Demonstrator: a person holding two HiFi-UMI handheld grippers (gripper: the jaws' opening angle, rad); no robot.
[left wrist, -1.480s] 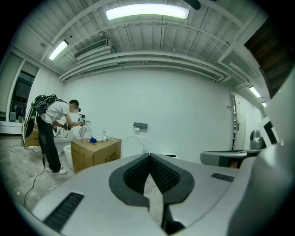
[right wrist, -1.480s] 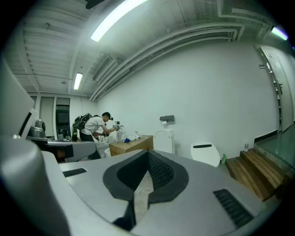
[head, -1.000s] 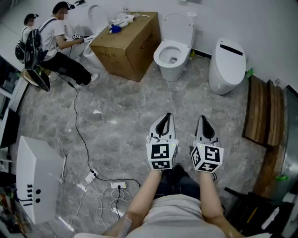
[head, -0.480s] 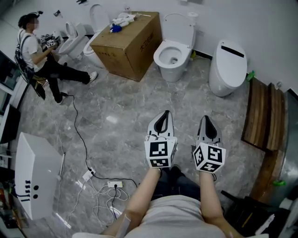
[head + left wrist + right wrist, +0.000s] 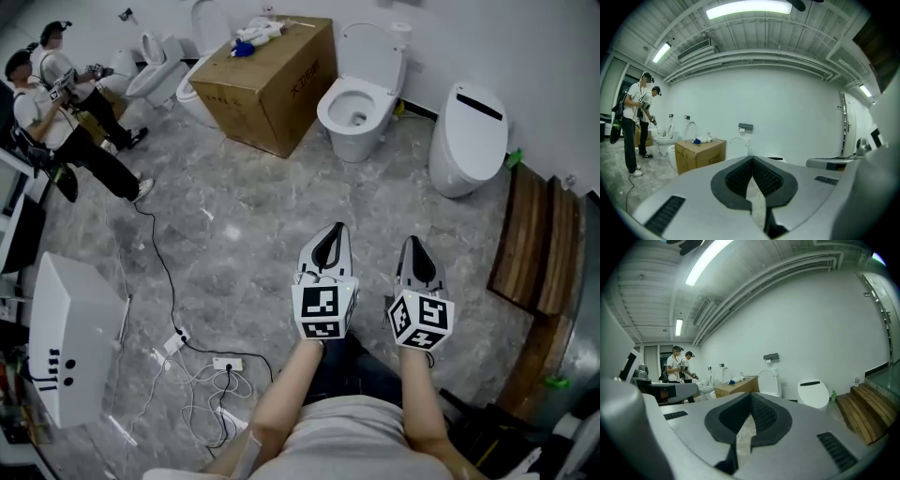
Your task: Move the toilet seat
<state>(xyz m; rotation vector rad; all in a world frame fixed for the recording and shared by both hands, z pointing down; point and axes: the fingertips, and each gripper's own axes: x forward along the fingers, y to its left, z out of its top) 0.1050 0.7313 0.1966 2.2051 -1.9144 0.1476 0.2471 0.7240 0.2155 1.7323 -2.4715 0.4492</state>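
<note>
Item: white toilet (image 5: 359,131), upper centre of the head view, with the front of the bowl pointing down the frame. Toilet seat (image 5: 372,52) is raised, standing near upright at the back of the bowl (seat ring and lid cannot be told apart at this range). Finish is glossy white, outline oval. Bowl rim (image 5: 330,105) is exposed, with water visible inside. The right gripper view shows the raised oval at mid-frame, small and distant; the left gripper view shows only its top arc

Glossy ceramic toilet (image 5: 364,94); matt cardboard box (image 5: 272,80); polished stone floor (image 5: 234,234); wooden slat bench (image 5: 534,234).
</note>
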